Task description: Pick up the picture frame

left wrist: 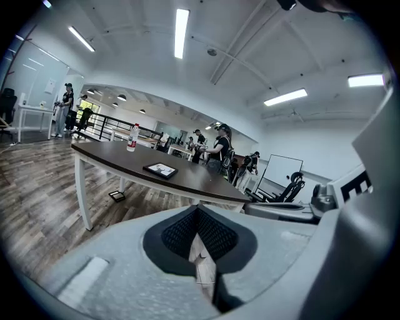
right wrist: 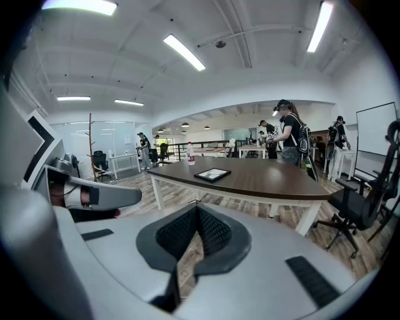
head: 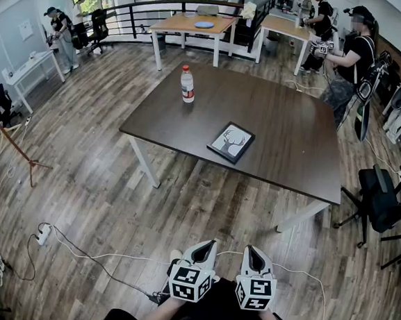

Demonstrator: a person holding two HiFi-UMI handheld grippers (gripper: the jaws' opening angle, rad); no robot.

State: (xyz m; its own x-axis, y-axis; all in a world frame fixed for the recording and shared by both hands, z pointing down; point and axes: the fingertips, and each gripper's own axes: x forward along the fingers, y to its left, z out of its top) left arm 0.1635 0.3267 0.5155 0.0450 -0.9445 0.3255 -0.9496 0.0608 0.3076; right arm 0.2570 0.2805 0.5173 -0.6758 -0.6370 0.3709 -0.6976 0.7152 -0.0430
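We hold both grippers low, close to our body, well short of the table [head: 287, 128]. The left gripper [head: 208, 243] & the right gripper [head: 250, 250] sit side by side, tips fwd, angled a bit down over the wood floor [head: 93, 188].

On the left gripper the fingers [left wrist: 179, 235] are fully closed: pads meet at the tip, nothing btwn them. Right one, same story: pressed together, empty.

The picture frame [head: 231, 142] lies flat on the dark table, about mid-table, face up w/ an antlered deer print, well apart from both grippers. Both gripper views show it far ahead on the tabletop.

A water bottle [head: 187, 83] w/ red cap stands upright toward the table's far-left corner, apart from the picture frame. A white cable [head: 88, 250] runs across the floor just ahead of the grippers. A black office chair [head: 382, 196] stands at the table's right. In the bkgd, people [head: 349, 57] stand near the lighter desks [head: 191, 24].
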